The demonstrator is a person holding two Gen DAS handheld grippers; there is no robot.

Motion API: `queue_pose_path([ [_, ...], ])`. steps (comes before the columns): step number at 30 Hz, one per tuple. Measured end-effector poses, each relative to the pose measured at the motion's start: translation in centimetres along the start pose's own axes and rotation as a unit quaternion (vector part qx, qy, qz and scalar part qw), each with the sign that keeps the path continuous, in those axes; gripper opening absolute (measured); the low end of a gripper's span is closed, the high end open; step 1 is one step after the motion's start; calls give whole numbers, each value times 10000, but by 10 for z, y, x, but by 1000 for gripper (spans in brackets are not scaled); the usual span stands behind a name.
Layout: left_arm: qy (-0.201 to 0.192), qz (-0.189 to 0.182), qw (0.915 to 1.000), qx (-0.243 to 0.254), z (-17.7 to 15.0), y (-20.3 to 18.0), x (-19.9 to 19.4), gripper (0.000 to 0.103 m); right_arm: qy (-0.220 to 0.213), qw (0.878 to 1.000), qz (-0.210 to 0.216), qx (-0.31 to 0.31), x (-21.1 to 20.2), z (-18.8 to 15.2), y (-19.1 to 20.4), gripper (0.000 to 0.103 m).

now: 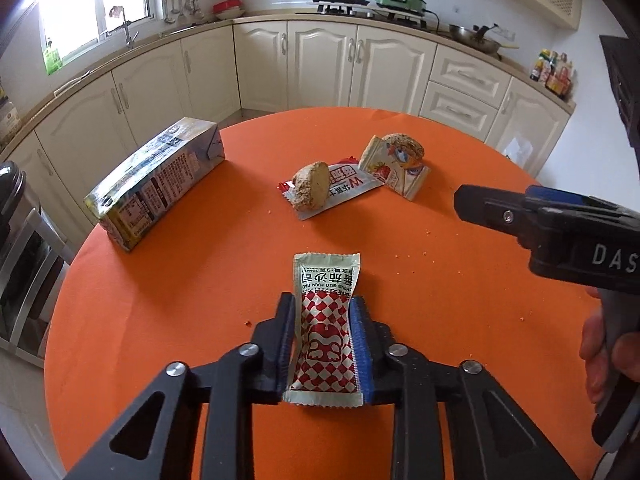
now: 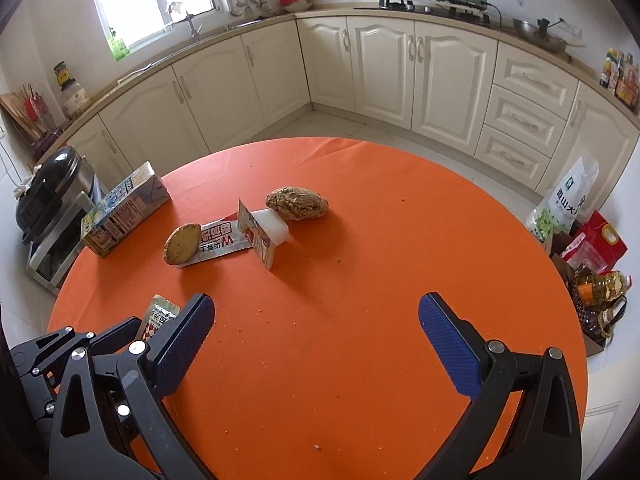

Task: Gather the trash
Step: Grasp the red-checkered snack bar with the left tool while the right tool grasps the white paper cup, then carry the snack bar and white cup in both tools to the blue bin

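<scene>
My left gripper (image 1: 322,312) is shut on a red-and-white checkered ketchup sachet (image 1: 326,320), held between its blue pads just above the orange round table (image 1: 200,280). The sachet also shows in the right wrist view (image 2: 158,318), beside the left gripper. My right gripper (image 2: 316,316) is open and empty over the table's near right part; it shows at the right of the left wrist view (image 1: 464,200). Farther on lie a milk carton (image 1: 156,184), a red-and-white wrapper (image 1: 344,188) with a bread piece (image 1: 312,190) on it, and a second wrapper (image 1: 394,168) with a bread roll (image 1: 404,146).
A bin with a black lid (image 2: 52,196) stands left of the table. Bags and bottles (image 2: 588,256) sit on the floor at the right. Cream kitchen cabinets (image 2: 400,64) run behind. Crumbs (image 2: 260,312) dot the tablecloth.
</scene>
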State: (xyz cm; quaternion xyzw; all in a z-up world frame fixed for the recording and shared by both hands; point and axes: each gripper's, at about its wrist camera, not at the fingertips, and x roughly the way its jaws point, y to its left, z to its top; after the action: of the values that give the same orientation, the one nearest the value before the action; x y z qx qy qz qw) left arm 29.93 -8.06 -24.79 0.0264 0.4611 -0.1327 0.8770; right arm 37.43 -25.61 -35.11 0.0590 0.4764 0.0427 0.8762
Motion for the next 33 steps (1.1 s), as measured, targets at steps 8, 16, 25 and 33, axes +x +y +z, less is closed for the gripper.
queue_pose_path([
  [8, -82, -182, 9990, -392, -2, 39, -8, 12, -4, 9995, 134, -300, 31, 18, 20, 96],
  [16, -244, -173, 9984, -474, -9, 44, -25, 12, 54, 9989, 106, -454, 63, 32, 31, 69],
  [25, -374, -187, 9977, -542, -41, 43, -56, 12, -70, 9982, 386, -462, 46, 20, 30, 22],
  [33, -519, -280, 9970, -505, -56, 34, -91, 12, -229, 9978, 559, -276, -8, -14, 25, 22],
])
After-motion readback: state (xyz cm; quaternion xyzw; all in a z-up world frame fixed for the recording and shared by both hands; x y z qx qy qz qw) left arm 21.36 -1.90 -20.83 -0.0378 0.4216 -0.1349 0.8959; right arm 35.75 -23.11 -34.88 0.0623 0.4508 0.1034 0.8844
